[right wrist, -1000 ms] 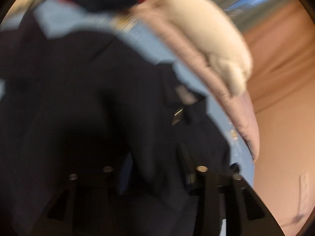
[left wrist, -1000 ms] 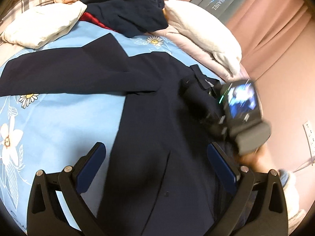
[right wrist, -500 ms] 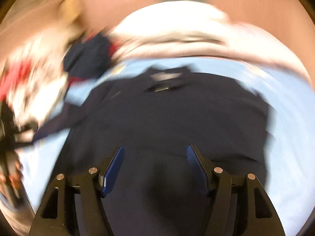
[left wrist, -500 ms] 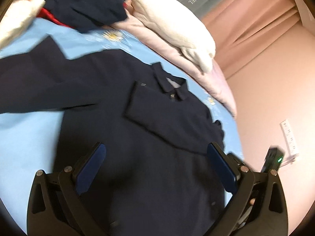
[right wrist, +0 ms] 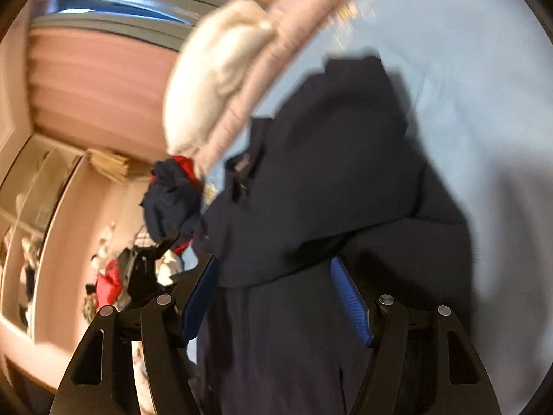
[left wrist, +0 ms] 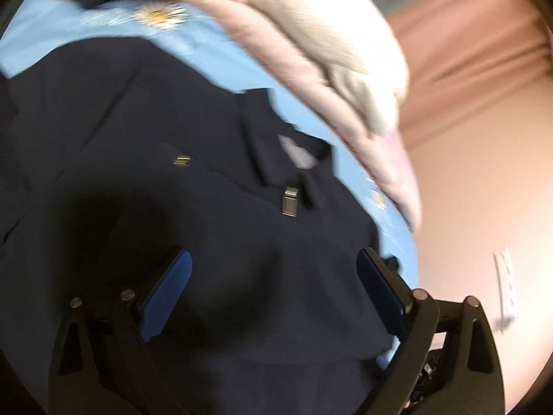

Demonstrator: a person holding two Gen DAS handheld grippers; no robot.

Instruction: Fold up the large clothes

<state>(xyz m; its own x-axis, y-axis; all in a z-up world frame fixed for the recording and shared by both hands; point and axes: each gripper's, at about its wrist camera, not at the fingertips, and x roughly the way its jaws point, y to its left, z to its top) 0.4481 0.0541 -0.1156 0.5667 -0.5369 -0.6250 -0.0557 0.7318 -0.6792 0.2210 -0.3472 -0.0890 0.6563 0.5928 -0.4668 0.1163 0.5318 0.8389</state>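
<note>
1. Navy jacket (left wrist: pixel 214 180) lies spread on the blue floral sheet (left wrist: pixel 86 27), collar toward 1 o'clock — one sleeve folded across the chest.
2. Left gripper (left wrist: pixel 273 276): fingers apart, grasping nothing.
3. Right gripper (right wrist: pixel 276 276): likewise released above the cloth.
4. Remaining, apparently: second sleeve and body folds.

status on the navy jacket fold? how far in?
Early. Done: one sleeve looks folded across the navy jacket on the blue sheet. In hand: nothing; left tongs and right tongs are open over it. Left: probably the other sleeve and folding the body.
</note>
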